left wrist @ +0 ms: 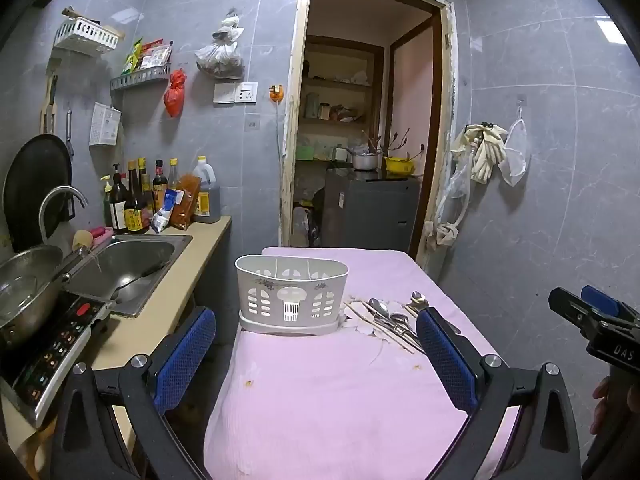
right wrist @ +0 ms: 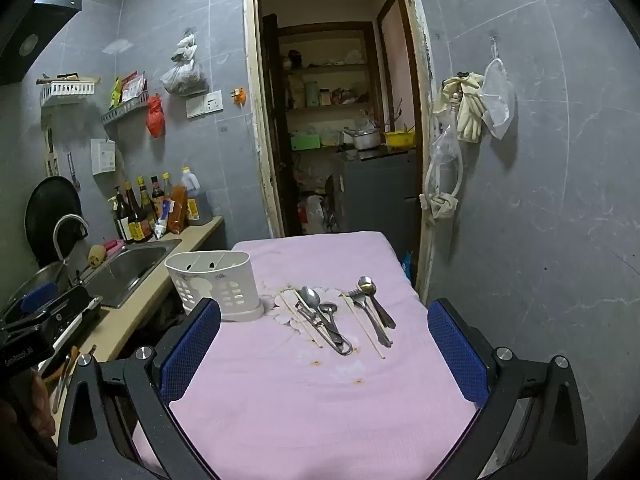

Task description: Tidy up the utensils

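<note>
Centrally, table under pink textured cloth [right wrist: 304, 400]. White perforated plastic caddy [right wrist: 216, 280], oval, upright at cloth's left. Metal spoons [right wrist: 320, 308], fork [right wrist: 362, 304], slim wooden chopsticks [right wrist: 362, 326] loose beside it. Left gripper [left wrist: 316, 356], right gripper [right wrist: 324, 354]: blue mesh pads spread wide, empty.

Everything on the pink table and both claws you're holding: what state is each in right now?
Left gripper: open, holding nothing.
Right gripper: open, holding nothing.
Utensil holder: upright, looks empty.
Spoons: lying loose on the cloth beside the holder.
Chopsticks: lying flat among the spoons.
Pink tablecloth: spread flat, a few small stains.
</note>
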Tool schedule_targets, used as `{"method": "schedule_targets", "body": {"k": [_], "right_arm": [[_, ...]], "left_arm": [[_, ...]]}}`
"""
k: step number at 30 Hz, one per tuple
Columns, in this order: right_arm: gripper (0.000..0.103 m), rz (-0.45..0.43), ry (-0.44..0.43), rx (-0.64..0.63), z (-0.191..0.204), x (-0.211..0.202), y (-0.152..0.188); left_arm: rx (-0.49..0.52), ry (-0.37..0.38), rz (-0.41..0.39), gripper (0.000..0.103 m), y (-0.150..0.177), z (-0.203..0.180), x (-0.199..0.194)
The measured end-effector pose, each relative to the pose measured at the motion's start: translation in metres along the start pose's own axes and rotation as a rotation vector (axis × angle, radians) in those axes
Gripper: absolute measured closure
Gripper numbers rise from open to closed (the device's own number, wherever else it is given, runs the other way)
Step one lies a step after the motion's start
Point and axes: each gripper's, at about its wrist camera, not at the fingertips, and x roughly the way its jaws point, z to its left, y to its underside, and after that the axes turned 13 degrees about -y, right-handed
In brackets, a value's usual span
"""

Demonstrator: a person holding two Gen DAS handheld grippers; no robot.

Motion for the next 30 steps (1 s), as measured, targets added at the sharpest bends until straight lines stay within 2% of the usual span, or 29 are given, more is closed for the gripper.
{"method": "schedule_targets", "body": {"k": [30], "right_arm": [[0.001, 0.012, 0.003, -0.012, 0.0023, 0.0047, 0.0033]], "left_arm": [[-0.007, 0.003, 0.013, 0.002, 0.0, 0.0002, 0.0004]]}}
